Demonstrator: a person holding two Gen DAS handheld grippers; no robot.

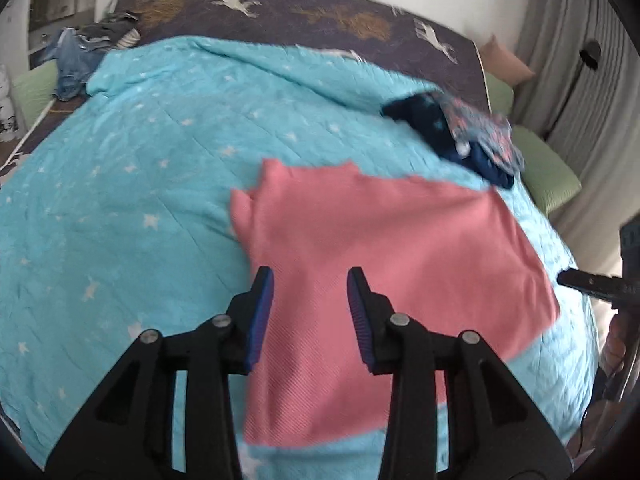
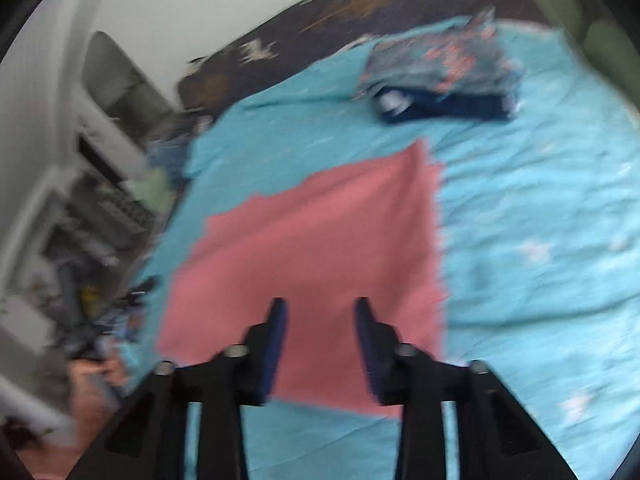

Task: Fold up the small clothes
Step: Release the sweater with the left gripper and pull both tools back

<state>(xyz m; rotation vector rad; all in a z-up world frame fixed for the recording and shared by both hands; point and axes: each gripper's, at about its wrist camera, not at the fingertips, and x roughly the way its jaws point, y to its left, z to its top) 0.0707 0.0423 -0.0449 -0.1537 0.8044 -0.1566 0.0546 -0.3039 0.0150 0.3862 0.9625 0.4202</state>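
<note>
Both tools are hanging over the pink garment (image 1: 384,248) with fingers apart and nothing between them: the left tool (image 1: 310,280) sharp, the right tool (image 2: 320,308) smeared by blur. That garment is lying flat on the turquoise starred quilt (image 1: 120,184), its near end hiding behind the tool arms. Beyond it, a folded pile (image 2: 444,80) is sitting, its prints hard to make out.

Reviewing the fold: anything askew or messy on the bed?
Mostly tidy. The pink garment lies flat on the blue star blanket, though a small flap sticks out at its far left corner. The folded stack beyond looks slightly uneven. A loose heap of clothes sits at the bed's far left corner.
</note>
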